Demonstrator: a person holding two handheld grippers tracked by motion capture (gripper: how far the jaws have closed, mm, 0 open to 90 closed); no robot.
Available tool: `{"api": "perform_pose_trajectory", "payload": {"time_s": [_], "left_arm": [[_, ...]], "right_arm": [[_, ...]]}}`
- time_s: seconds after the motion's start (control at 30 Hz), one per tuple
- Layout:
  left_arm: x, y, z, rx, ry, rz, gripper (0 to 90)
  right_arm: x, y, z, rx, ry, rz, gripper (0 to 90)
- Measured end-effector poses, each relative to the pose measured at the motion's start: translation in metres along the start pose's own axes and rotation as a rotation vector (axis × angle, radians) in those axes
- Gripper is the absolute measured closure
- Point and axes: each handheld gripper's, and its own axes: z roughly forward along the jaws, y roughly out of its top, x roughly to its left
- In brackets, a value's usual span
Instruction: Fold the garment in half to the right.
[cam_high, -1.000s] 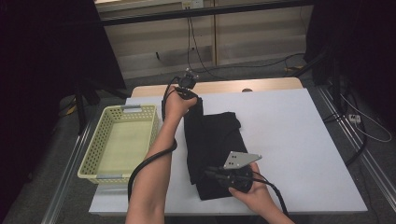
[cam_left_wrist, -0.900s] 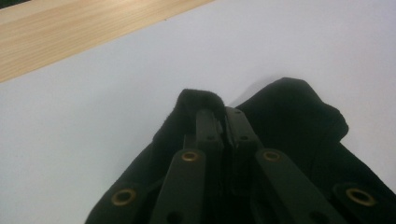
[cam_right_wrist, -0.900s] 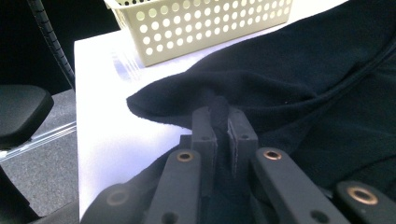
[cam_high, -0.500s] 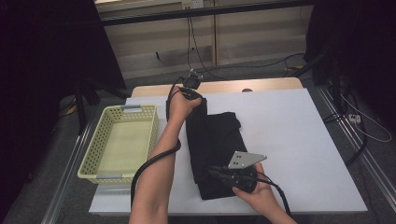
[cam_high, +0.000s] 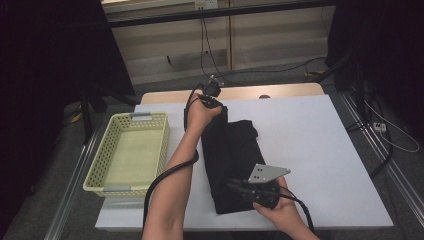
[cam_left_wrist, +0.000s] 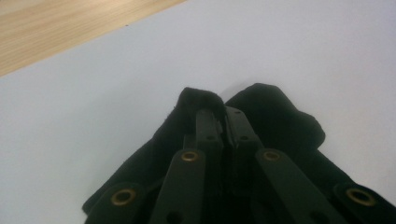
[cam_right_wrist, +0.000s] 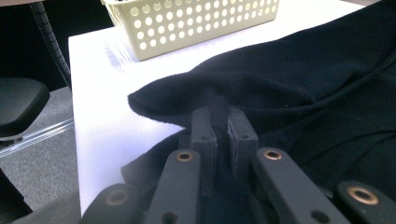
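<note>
Black garment (cam_high: 231, 165) lies lengthwise down the middle of the white desk (cam_high: 320, 150), already folded into a long strip. Left tool (cam_high: 212, 102) sits at the far end of the strip; right tool (cam_high: 239, 187) at the near end, by the desk's front edge.

Left gripper view: left tool (cam_left_wrist: 220, 116) pinched narrow, a fold of black cloth caught between the pads. Right gripper view: right tool (cam_right_wrist: 219, 116) likewise clamped on a raised edge of the garment (cam_right_wrist: 299, 84). Both grips look shallow, only a small pinch of fabric.

Step in hand, as I judge it: folding the strip along its left edge, both ends carried together. To do it well: lift both ends evenly and keep the edge taut between the tools so the middle does not sag. Lay the fold square before releasing. A shallow pinch may slip if pulled hard.

Surroundings: cream perforated basket (cam_high: 130, 150) on the left of the desk, near the garment but apart. The left forearm (cam_high: 175, 170) and trailing cable cross beside the cloth and could drag it.
</note>
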Motion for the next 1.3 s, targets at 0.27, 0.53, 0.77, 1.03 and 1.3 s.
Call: {"api": "perform_pose_trajectory", "payload": {"time_s": [0.27, 0.53, 0.77, 1.03, 1.3], "left_arm": [[-0.015, 0.003, 0.014, -0.001, -0.027, 0.026, 86.0], [-0.016, -0.007, 0.022, -0.075, -0.093, 0.03, 51.8], [-0.006, -0.022, 0.009, -0.106, -0.083, 0.053, 32.6], [0.0, -0.042, -0.006, -0.129, -0.084, 0.073, 25.6], [0.009, -0.067, -0.017, -0.155, -0.066, 0.078, 23.3]], "right_arm": [[0.0, -0.004, -0.005, 0.004, -0.002, -0.004, 84.1], [-0.008, -0.01, -0.026, 0.027, -0.051, 0.005, 51.1], [-0.02, -0.005, -0.032, 0.026, -0.069, 0.028, 34.5], [-0.021, 0.01, -0.013, 0.048, -0.06, -0.007, 31.7], [-0.013, 0.021, 0.015, 0.094, -0.03, -0.067, 31.5]]}}
